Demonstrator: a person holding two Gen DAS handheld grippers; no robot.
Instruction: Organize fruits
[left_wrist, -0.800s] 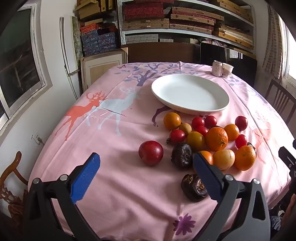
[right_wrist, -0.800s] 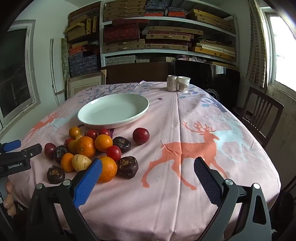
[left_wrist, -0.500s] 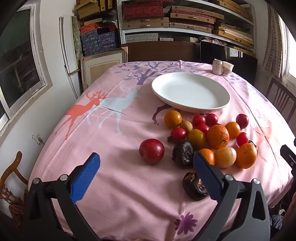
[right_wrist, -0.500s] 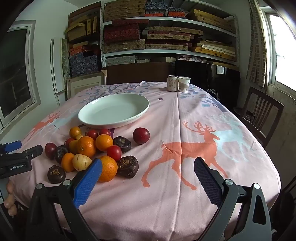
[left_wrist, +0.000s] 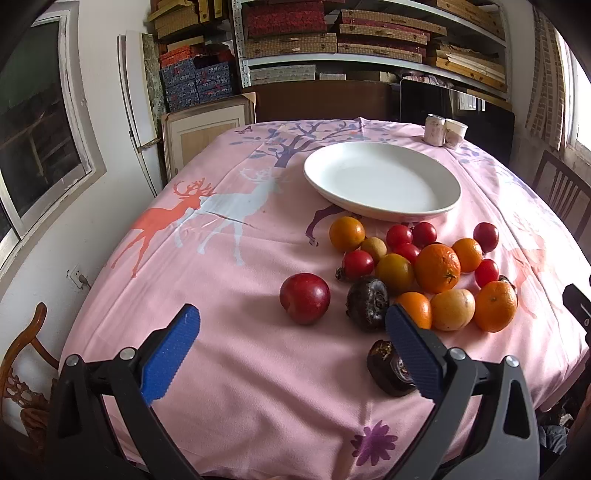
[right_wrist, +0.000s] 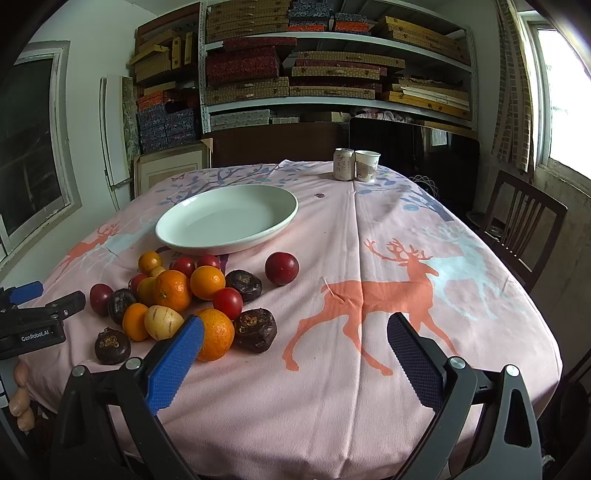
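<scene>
A pile of fruit lies on the pink deer tablecloth in front of an empty white plate (left_wrist: 382, 181) (right_wrist: 227, 218): oranges (left_wrist: 437, 267) (right_wrist: 171, 290), small red tomatoes (left_wrist: 357, 264), a yellow fruit (right_wrist: 162, 322) and dark brown fruits (left_wrist: 366, 303) (right_wrist: 255, 329). A red plum (left_wrist: 304, 298) lies apart at the pile's left; another red plum (right_wrist: 281, 268) lies apart at its right. My left gripper (left_wrist: 291, 349) is open and empty, just short of the plum. My right gripper (right_wrist: 295, 360) is open and empty, near the table's front edge, right of the pile.
A drink can (right_wrist: 343, 164) and a paper cup (right_wrist: 366, 166) stand at the table's far edge. A wooden chair (right_wrist: 524, 229) stands at the right. Shelves of boxes (right_wrist: 332, 74) fill the back wall. The left gripper shows in the right wrist view (right_wrist: 33, 317).
My left gripper has moved slightly forward toward the fruit pile. The right gripper has barely moved. No fruit has moved.
</scene>
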